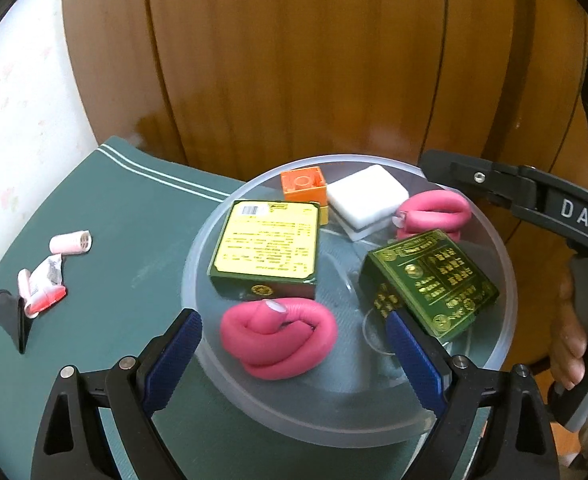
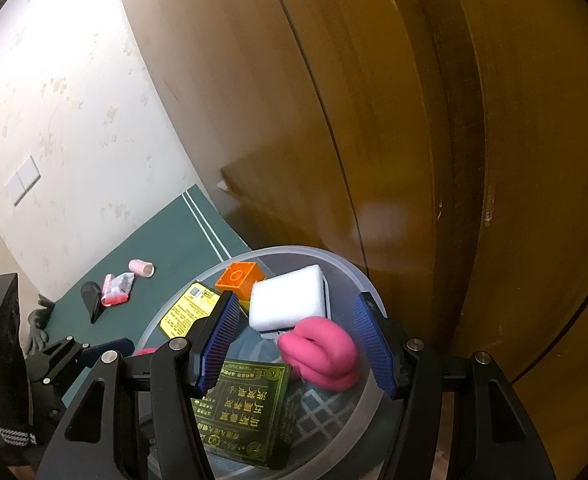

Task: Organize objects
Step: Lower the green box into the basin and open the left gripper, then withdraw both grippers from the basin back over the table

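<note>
A clear round plastic tub (image 1: 506, 280) sits on the green table. In it lie two green boxes (image 1: 268, 250) (image 1: 430, 280), an orange block (image 1: 304, 190), a white sponge (image 1: 368, 196) and two coiled pink foam rollers (image 1: 278, 338) (image 1: 434, 214). My left gripper (image 1: 294, 356) is open and empty, with the near pink roller between its fingers. My right gripper (image 2: 294, 344) is open and empty above the tub, over the far pink roller (image 2: 322, 354) and a green box (image 2: 242, 408).
On the green table (image 1: 134, 220) left of the tub lie a pink spool (image 1: 72, 242), a pink-and-white packet (image 1: 44, 284) and a black heart-shaped piece (image 1: 10, 316). A wooden door (image 1: 294, 60) stands behind. A wallpapered wall (image 2: 54, 100) is at the left.
</note>
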A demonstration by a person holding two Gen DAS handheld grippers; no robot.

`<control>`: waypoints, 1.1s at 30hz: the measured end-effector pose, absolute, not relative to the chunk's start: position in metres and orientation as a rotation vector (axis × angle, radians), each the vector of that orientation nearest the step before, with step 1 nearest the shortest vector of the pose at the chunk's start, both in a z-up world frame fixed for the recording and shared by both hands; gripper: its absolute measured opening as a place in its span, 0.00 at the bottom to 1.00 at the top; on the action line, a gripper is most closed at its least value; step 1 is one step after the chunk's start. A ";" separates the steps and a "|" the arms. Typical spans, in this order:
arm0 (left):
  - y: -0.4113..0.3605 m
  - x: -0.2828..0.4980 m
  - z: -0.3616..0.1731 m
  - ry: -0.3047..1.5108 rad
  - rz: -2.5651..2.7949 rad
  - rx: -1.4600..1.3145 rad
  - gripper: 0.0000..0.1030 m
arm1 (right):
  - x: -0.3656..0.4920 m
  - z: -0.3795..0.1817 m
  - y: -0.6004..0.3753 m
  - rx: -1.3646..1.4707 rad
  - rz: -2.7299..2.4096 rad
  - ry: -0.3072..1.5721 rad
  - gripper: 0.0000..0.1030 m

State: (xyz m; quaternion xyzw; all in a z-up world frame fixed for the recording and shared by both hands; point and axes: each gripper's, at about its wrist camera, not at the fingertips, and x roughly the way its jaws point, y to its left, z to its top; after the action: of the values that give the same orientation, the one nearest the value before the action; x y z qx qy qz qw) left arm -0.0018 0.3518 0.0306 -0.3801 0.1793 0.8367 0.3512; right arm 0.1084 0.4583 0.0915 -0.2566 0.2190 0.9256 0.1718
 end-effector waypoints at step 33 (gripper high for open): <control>0.180 -0.079 0.057 0.162 2.508 -1.083 0.97 | 0.006 0.109 0.328 -0.879 2.913 0.633 0.64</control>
State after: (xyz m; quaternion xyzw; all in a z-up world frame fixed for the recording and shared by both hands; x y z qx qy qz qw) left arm -0.0794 0.1802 0.0570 -0.3875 0.0580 0.8978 0.2010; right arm 0.0062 0.3282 0.1090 -0.2829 0.2035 0.9372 0.0169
